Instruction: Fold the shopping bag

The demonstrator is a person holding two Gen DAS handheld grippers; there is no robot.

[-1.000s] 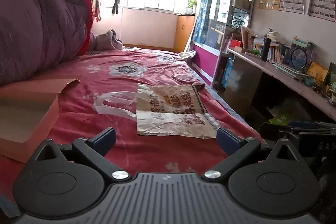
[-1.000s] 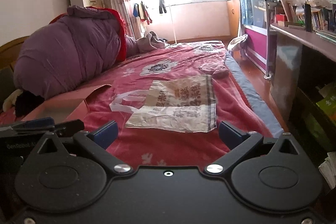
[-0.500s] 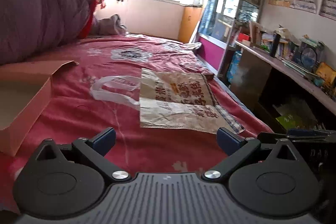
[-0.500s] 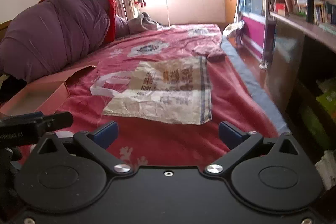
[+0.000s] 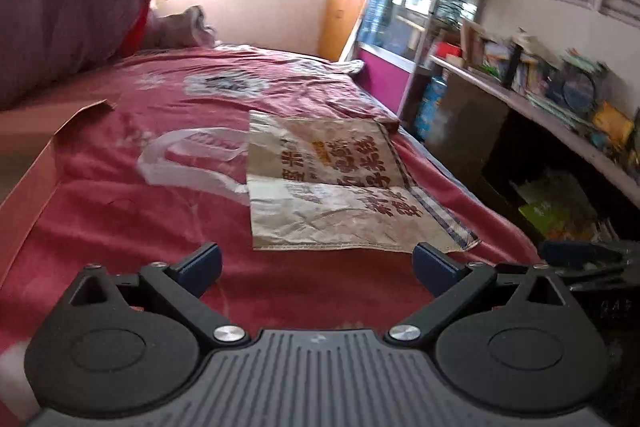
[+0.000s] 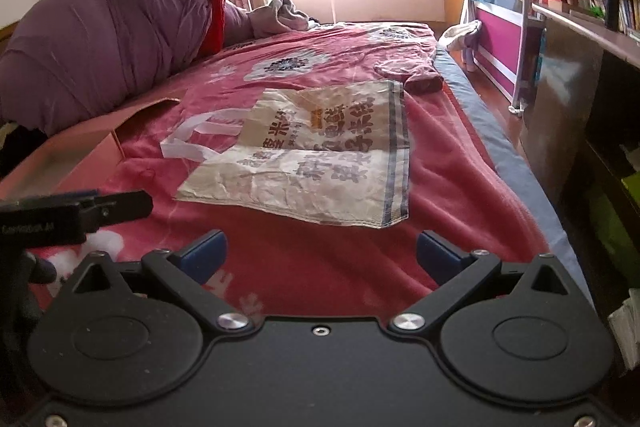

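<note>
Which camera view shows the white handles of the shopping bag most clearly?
The right wrist view: the white handles are sharp there, lying flat on the red bedspread left of the shopping bag. The left wrist view shows them too, but blurred.

Two handheld grippers, each seen from its own wrist camera, share one build: matte black plastic with two round, disc-shaped housings side by side, each topped by a triangular cut-out. From each disc a black arm angles inward to a silver screw head, and each finger ends in a dark blue pad. The left gripper [image 5: 316, 261] has a grey ribbed plate between its discs, while the right gripper [image 6: 320, 253] has a smooth black plate with a small silver screw at its centre and more screws near its lower corners.
</note>
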